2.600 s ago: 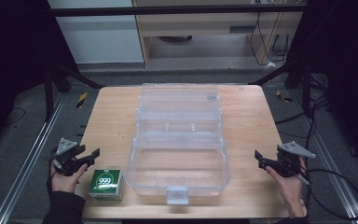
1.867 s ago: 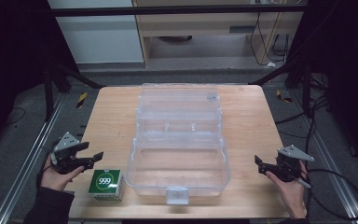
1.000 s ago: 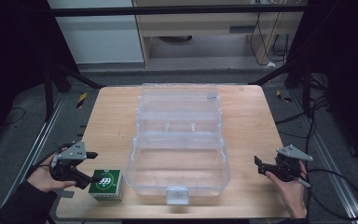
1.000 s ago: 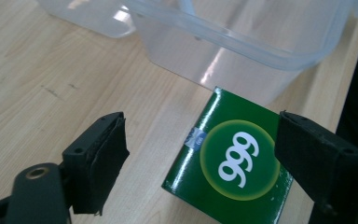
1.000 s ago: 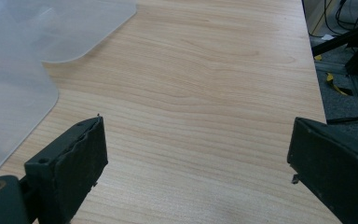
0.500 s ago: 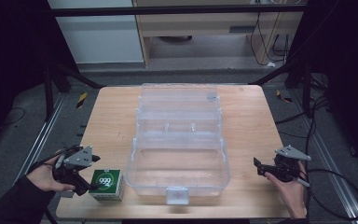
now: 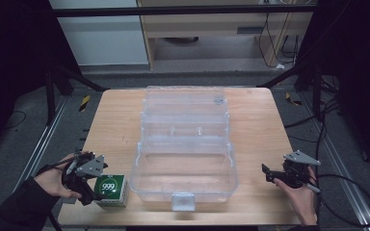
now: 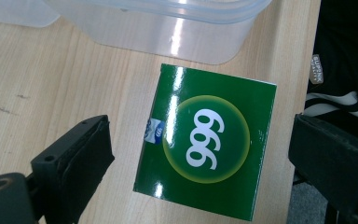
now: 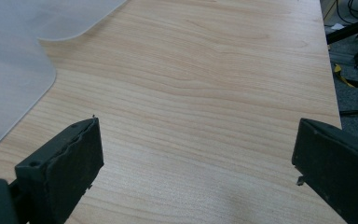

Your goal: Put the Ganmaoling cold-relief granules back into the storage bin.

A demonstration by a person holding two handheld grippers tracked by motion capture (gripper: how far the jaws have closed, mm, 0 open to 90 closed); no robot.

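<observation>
While the wooden table [image 7: 260, 120] carries a clear plastic box [image 7: 185, 144] at its middle, lid back toward twelve o'clock, a green carton [image 8: 206, 142] marked 999 lies at seven o'clock beside it. My left gripper [image 8: 200, 158] hangs over that carton, jaws wide; my right gripper [image 7: 269, 174], at four o'clock, gapes wide over bare wood.

A light wooden table [image 7: 270, 120] stood before me. At its middle lay a large clear plastic container [image 7: 185, 144], open and empty, its lid folded back toward the far edge. A small green box [image 7: 110, 188] marked "999" in white sat flat just beside the container's near left corner, close to the table's front edge. Dark cables [image 7: 351, 192] trailed across the grey floor [image 7: 29, 130] on my right.
</observation>
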